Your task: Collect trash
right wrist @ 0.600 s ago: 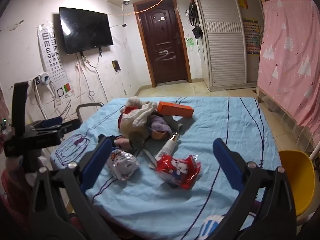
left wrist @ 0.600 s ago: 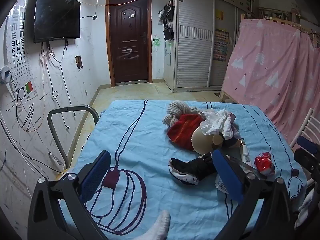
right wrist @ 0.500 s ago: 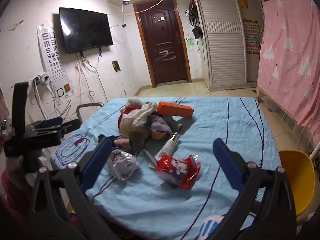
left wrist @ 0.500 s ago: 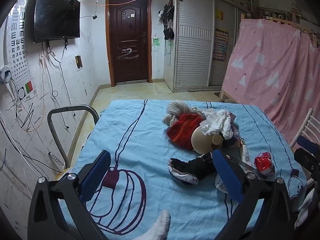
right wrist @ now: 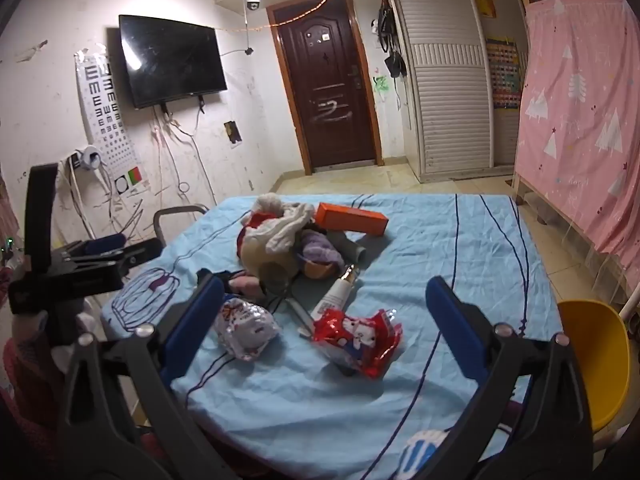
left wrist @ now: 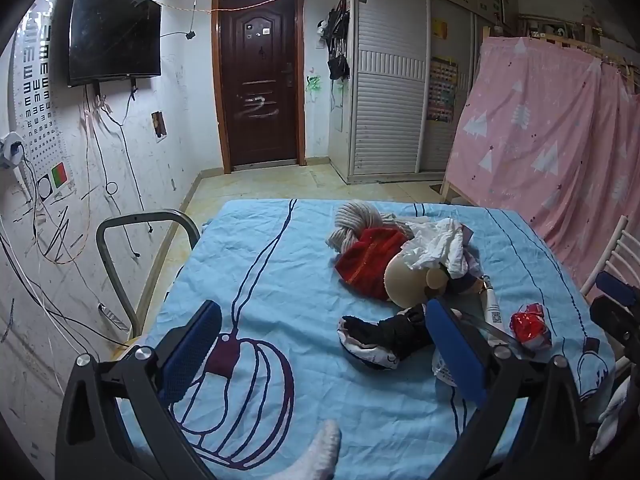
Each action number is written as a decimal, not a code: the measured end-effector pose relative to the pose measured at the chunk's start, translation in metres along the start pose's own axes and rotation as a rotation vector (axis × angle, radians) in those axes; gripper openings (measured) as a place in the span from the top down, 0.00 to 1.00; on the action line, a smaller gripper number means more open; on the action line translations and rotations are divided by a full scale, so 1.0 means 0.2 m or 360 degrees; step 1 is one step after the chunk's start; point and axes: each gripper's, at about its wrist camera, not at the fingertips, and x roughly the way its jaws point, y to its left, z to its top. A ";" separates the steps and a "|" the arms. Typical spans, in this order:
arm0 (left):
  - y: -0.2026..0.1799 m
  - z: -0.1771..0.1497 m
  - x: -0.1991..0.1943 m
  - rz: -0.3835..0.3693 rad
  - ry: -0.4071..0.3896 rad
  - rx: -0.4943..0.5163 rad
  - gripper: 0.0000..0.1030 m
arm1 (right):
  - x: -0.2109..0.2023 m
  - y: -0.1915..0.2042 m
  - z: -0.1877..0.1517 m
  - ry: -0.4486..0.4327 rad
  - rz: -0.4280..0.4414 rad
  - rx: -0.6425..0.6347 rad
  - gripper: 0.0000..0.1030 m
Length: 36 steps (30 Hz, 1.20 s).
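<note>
We are holding our left gripper (left wrist: 324, 344) and right gripper (right wrist: 326, 320) tilted down over the blue bedsheet (right wrist: 440, 248), both gaping with nothing between their fingers, the red wrapper (right wrist: 358, 336) and the silver wrapper (right wrist: 245, 330) lying below the right one, their print unreadable.

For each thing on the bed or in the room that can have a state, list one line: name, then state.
left gripper: open, empty
right gripper: open, empty
red wrapper: crumpled, lying on the bed
silver wrapper: crumpled, lying on the bed
orange box: closed, lying flat
white tube: lying down
door: shut
television: off
</note>
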 end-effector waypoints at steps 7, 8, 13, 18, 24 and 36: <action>-0.01 -0.01 0.00 -0.0001 0.0000 0.0000 0.09 | 0.00 0.00 0.00 0.0000 0.0001 0.0000 0.06; -0.02 -0.01 0.00 -0.0002 0.0001 0.0000 0.09 | 0.00 0.00 0.00 0.0000 0.0001 0.0000 0.06; -0.02 -0.01 0.00 -0.0001 0.0001 0.0000 0.09 | 0.00 0.00 0.00 0.0000 0.0000 0.0000 0.06; 0.00 -0.01 0.00 0.0000 0.0001 0.0001 0.09 | 0.00 0.00 0.00 0.0001 0.0000 0.0000 0.06; 0.01 -0.01 -0.01 0.0003 0.0001 0.0002 0.09 | 0.00 0.00 -0.01 0.0001 0.0001 0.0000 0.06; 0.01 -0.01 -0.01 0.0002 0.0002 0.0003 0.09 | 0.00 0.01 -0.01 0.0002 0.0001 0.0000 0.06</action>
